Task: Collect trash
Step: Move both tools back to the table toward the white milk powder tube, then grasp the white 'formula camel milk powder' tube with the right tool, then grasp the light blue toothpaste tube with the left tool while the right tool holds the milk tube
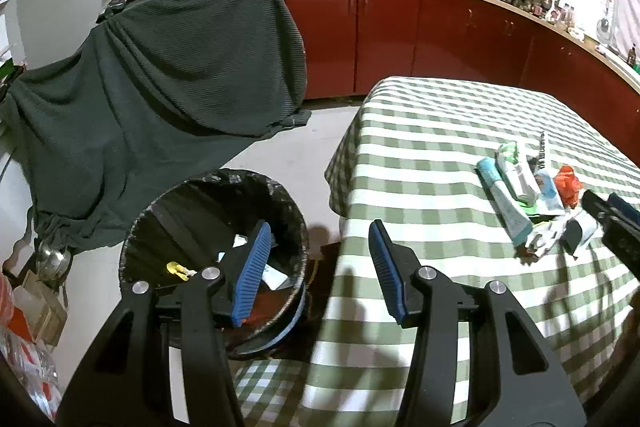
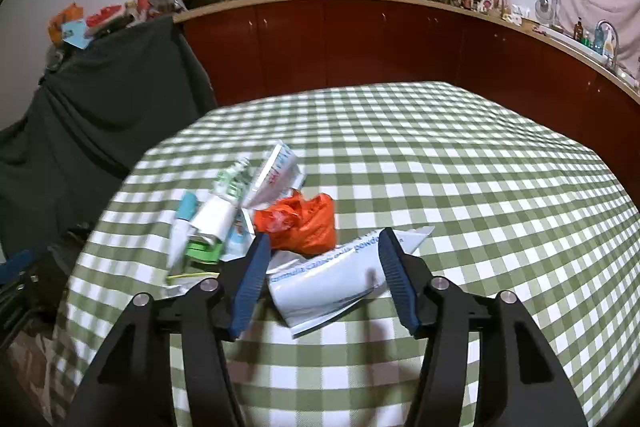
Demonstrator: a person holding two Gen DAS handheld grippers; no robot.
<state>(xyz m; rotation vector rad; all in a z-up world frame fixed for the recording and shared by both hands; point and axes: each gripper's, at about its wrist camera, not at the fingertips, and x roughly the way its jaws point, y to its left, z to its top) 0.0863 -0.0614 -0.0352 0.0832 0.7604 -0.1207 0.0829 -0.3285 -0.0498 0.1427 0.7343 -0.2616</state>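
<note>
Between the blue pads of your right claw (image 2: pixel 320 277), which stand wide apart and grip nothing, lies a white and pale-blue plastic pouch (image 2: pixel 332 285) flat on the checked worktop (image 2: pixel 460 187); the rest of the trash sits just beyond it in a loose heap: a crumpled orange plastic bag (image 2: pixel 300 223), a squeezed tube with a pale-blue end (image 2: pixel 182 223), a green-and-white wrapper (image 2: pixel 230 187), a white packet with red and blue print (image 2: pixel 276 173) and a bright green piece (image 2: pixel 204 251) underneath. All of it looks light, thin and limp, so expect it to fold and slide on the cloth rather than resist; the pouch's glossy film is probably slippery, and you would do best to pinch it across its crumpled middle or at a raised edge, pressing down lightly so the pads catch a fold. The orange plastic bag should bunch easily anywhere. Blue lettering runs along the pouch's upper edge, but it is too curved and blurred to read with confidence, and the print on the white packet is no clearer. Your left claw (image 1: pixel 316 267) is also spread open and empty, hanging by the worktop's edge and the black bin (image 1: pixel 216 259) on the floor, which already holds a few scraps, including a small yellow piece (image 1: pixel 178 270).
</note>
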